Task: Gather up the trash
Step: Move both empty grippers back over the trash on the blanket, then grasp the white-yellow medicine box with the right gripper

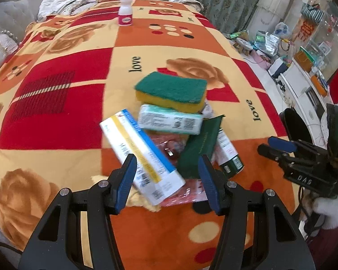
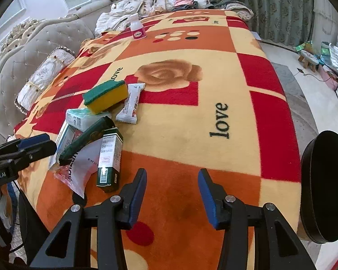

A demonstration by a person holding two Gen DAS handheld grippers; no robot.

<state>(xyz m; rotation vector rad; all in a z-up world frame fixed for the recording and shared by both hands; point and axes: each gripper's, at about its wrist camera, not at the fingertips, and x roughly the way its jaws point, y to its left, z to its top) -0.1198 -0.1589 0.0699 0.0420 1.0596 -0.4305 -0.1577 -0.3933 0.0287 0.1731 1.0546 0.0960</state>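
Observation:
A pile of trash lies on the patterned blanket (image 1: 78, 117): a green and yellow sponge (image 1: 171, 92), a mint tissue pack (image 1: 169, 120), a white box with blue and yellow stripes (image 1: 142, 155), a dark green wrapper (image 1: 200, 144), a green and white carton (image 1: 228, 155) and a pink plastic wrapper (image 1: 182, 193). My left gripper (image 1: 167, 180) is open just above the near end of the pile, with the striped box between its fingers. My right gripper (image 2: 172, 193) is open and empty over bare blanket, right of the pile. A white snack packet (image 2: 131, 103) lies beside the sponge (image 2: 106, 95).
A white bottle with a pink label (image 1: 125, 12) stands at the far end of the bed. A black round bin (image 2: 324, 207) sits off the right edge. Pillows (image 2: 42, 76) and a tufted headboard (image 2: 18, 51) line the left side. Clutter (image 1: 268, 42) covers the floor at the right.

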